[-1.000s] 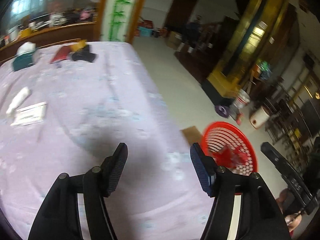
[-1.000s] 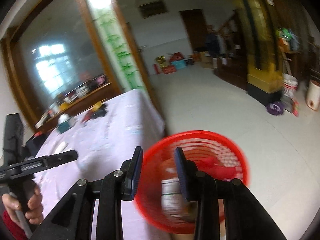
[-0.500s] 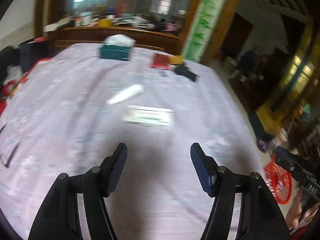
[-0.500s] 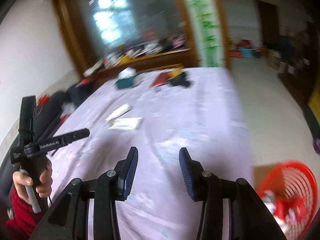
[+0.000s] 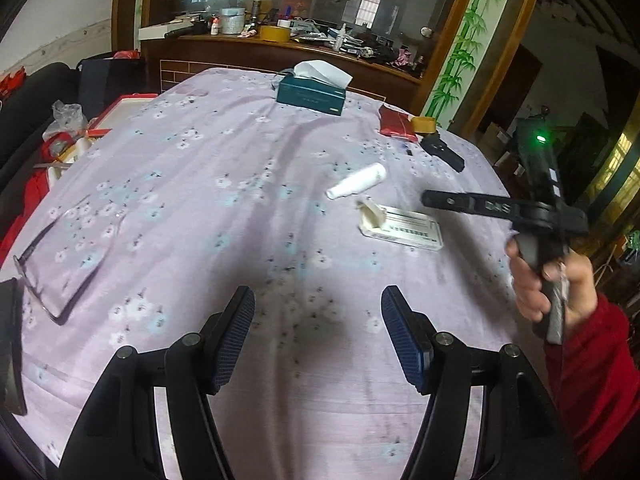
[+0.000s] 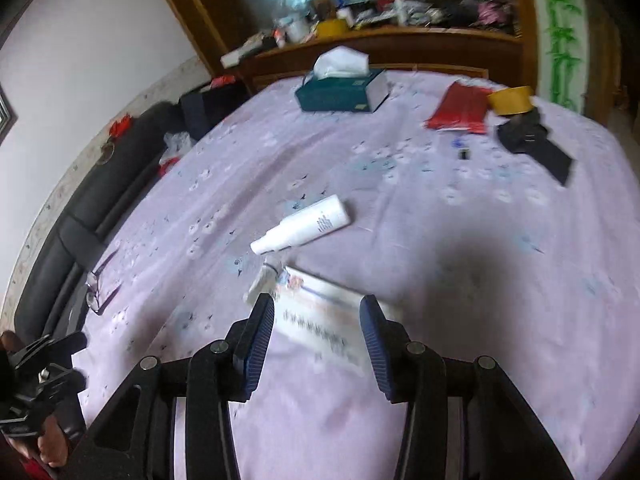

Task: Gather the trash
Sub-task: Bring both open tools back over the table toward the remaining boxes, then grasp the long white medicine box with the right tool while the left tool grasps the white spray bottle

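A flat white carton (image 6: 320, 320) with an open end flap lies on the purple flowered tablecloth (image 5: 200, 200); the left wrist view shows the carton (image 5: 404, 226) at the right. Just beyond it a white spray bottle (image 6: 304, 226) lies on its side, also seen as the bottle (image 5: 356, 181). My right gripper (image 6: 316, 340) hovers open over the carton's near end, its pads apart from it. My left gripper (image 5: 318, 336) is open above bare cloth, nearer than both items. No trash basket is in view.
A teal tissue box (image 5: 310, 94), a red packet (image 6: 458, 108), a yellow tape roll (image 6: 510, 100) and a black pouch (image 6: 532, 144) sit at the far end. Glasses (image 5: 60, 264) lie at the left. A hand in a red sleeve (image 5: 560, 292) holds the other tool. A cluttered sideboard (image 5: 280, 48) stands behind.
Both views have swung from the red basket on the floor to the table. The right gripper's jaws have widened and it has come over the white carton.
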